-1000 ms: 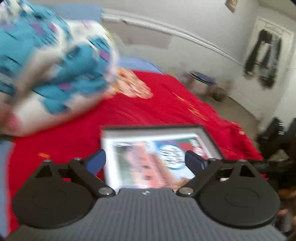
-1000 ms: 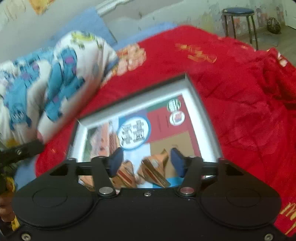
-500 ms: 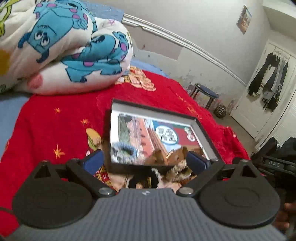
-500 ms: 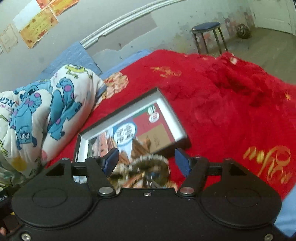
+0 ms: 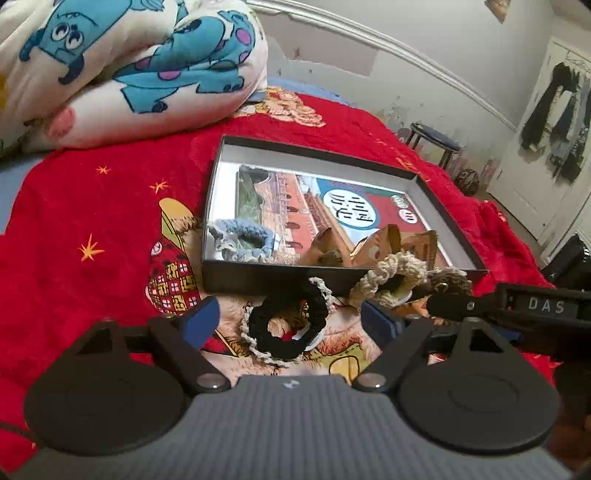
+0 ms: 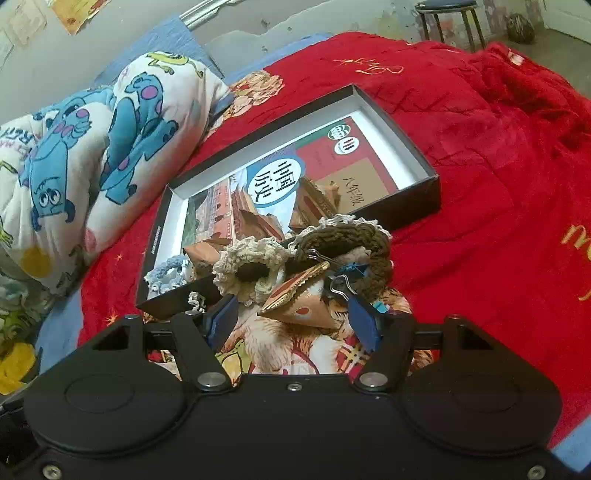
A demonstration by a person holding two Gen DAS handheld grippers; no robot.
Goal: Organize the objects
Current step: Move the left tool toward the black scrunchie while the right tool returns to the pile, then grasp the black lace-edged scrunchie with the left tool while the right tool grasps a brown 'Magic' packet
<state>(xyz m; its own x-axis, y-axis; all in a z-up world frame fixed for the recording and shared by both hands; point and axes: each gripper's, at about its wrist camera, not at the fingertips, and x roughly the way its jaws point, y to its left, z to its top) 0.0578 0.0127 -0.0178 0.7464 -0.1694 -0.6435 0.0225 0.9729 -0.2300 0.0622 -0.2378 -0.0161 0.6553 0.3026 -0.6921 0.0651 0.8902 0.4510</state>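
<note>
On the far left of the bed there's a rolled-up cartoon blanket (image 5: 140, 70) with blue monsters on it, sitting on the red bedspread (image 5: 92, 206) up by the wall. Just right of that, the shallow black box (image 5: 258, 282) lies flat on the bedspread with a picture book (image 5: 332, 206) lying flat inside it, and a pale blue crocheted scrunchie (image 5: 242, 240) sits in the box's near left corner. Right in front of the box's near wall, out on the bedspread, is a black scrunchie (image 5: 288, 328) with a white frilly edge. The left gripper (image 5: 290, 319) is down around it with its jaws closing, but the blue pads are still apart from it on both sides, so no pinch there. Next over there's a cream scrunchie (image 6: 251, 273) leaning on the box's near edge, and beside that a brown scrunchie (image 6: 351, 243) with a cream frill, all bunched together with some folded orange paper bits (image 6: 295, 306) and a blue binder clip (image 6: 351, 275). The right gripper (image 6: 293, 319) is spread about halfway in front of that little pile, the folded paper sitting between its pads, and it isn't clamped on anything as far as I can see. Further right it's just rumpled red bedspread, with a stool (image 6: 448, 14) off against the back wall.
</note>
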